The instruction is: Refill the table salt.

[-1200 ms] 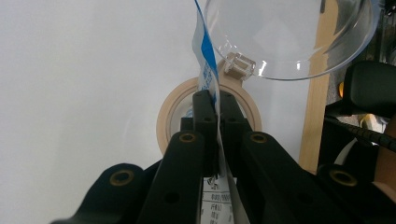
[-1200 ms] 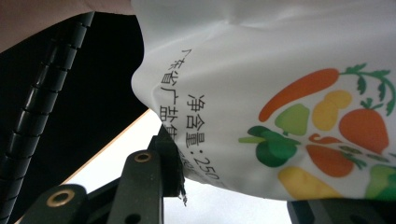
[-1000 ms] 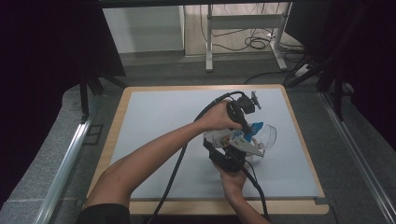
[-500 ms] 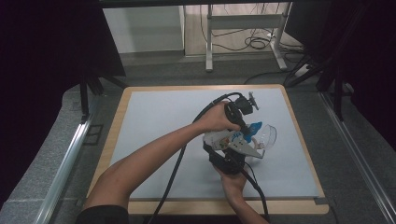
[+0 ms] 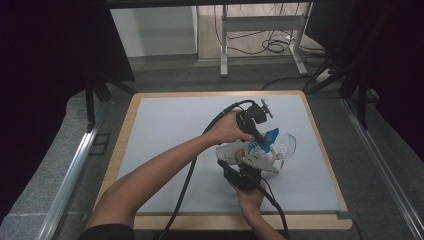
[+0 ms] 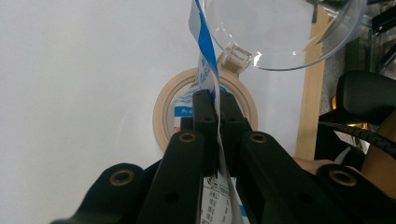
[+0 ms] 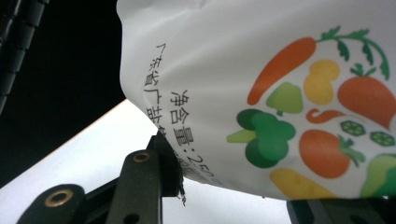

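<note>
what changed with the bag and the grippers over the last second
Nothing visibly changed: the left gripper stays shut on the blue-and-white edge of the bag, the right gripper holds the bag's body from below, and the clear container sits where it was.

Lab: padded table (image 5: pixel 320 150), metal frames (image 5: pixel 225 45), floor cables (image 5: pixel 272 47).

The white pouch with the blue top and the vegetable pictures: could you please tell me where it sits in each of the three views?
High view: the pouch lies right of centre, between the two hands, tipped toward the clear container.
Left gripper view: its blue-and-white edge runs up the middle, pinched between the black jaws.
Right gripper view: its printed face covers the upper right.
Shared landmark: the pale table mat.
</note>
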A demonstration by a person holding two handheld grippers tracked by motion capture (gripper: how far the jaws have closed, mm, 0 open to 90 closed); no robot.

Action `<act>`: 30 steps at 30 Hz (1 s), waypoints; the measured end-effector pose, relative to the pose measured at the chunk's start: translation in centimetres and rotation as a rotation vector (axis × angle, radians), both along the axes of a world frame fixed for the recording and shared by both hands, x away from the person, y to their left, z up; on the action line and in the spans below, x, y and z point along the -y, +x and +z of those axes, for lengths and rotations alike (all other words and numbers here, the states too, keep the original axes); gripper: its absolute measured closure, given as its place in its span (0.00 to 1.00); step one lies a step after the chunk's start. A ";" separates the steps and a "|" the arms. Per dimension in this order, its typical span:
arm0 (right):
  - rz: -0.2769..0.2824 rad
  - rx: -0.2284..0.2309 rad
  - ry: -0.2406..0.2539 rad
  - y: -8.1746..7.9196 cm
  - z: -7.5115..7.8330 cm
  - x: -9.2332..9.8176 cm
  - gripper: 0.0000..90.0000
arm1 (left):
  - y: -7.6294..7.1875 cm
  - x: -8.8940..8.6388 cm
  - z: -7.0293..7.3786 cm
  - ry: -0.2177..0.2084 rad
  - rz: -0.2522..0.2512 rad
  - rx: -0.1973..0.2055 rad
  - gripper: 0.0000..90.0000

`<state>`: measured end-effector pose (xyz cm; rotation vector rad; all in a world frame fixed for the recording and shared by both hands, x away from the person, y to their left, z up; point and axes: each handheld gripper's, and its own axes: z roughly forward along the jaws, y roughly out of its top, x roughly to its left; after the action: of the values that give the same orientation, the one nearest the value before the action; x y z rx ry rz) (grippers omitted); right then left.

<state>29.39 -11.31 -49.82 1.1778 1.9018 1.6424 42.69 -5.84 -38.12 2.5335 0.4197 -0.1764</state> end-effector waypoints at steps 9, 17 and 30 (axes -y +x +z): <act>0.007 -0.002 -0.027 -0.2 -0.5 0.0 0.67 | -0.3 -0.8 0.2 -0.026 0.000 0.003 0.99; 0.013 -0.009 -0.067 -0.3 -1.1 0.3 0.66 | -0.6 -1.7 0.2 -0.063 0.005 -0.002 0.99; 0.013 -0.028 -0.089 -0.3 -1.6 0.7 0.66 | -0.8 -2.0 0.0 -0.078 0.004 -0.007 0.99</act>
<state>29.07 -11.97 -51.47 1.1607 1.9827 1.5382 41.84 -3.82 -38.16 2.4557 0.4130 -0.1963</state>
